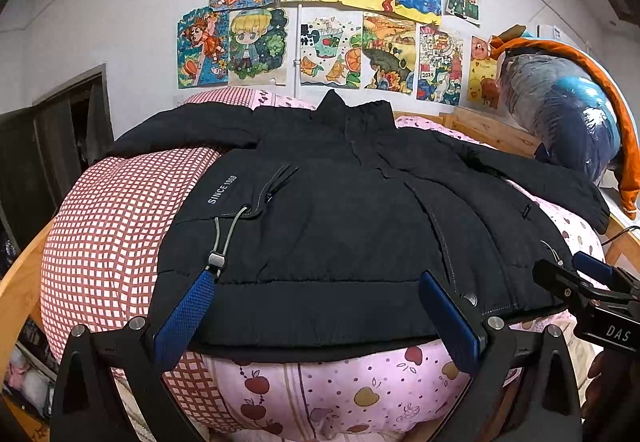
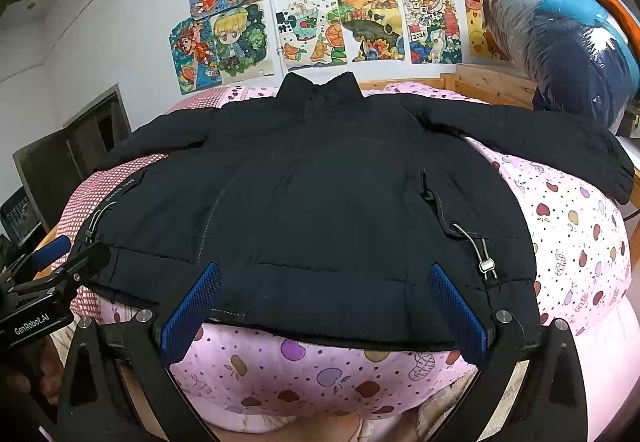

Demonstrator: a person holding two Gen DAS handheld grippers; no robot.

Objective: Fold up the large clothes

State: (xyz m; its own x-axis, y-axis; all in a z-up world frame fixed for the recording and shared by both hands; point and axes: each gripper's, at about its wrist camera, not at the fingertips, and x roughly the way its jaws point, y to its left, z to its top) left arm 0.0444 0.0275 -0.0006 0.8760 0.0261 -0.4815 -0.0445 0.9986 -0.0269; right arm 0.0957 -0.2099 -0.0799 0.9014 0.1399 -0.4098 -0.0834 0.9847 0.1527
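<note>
1. Left wrist view showed the black padded jacket (image 1: 340,210) spread flat, front up, collar toward the wall and both sleeves stretched sideways, on a pink apple-print quilt (image 1: 328,394) covering the bed.
2. The left gripper (image 1: 316,306) stood released, its two blue-padded fingers (image 1: 188,314) wide apart and framing the jacket's bottom hem without pinching any cloth.
3. The right gripper (image 2: 324,298) was likewise spread wide over the hem (image 2: 320,326), the cloth lying loose between its fingers; nothing was grasped.
4. In the left wrist view the right gripper's tip (image 1: 576,282) sat at the jacket's right hem corner; in the right wrist view the left gripper (image 2: 60,262) sat at the opposite corner.
5. A grey elastic drawcord with a toggle (image 1: 220,254) lay on the jacket just beside the left gripper's left finger; another toggle (image 2: 486,266) lay close by the right gripper's right finger.
6. A red-and-white checked pillow (image 1: 116,222) bulged under the jacket's left side.
7. Children's coloured drawings (image 1: 332,18) covered the white wall behind.
8. A clear plastic bag (image 1: 560,114) at the bed's far right corner held blue and dark bedding or clothes, with an orange cloth (image 1: 616,114) draped over it.
9. A wooden bed frame (image 1: 492,130) showed behind the quilt.
</note>
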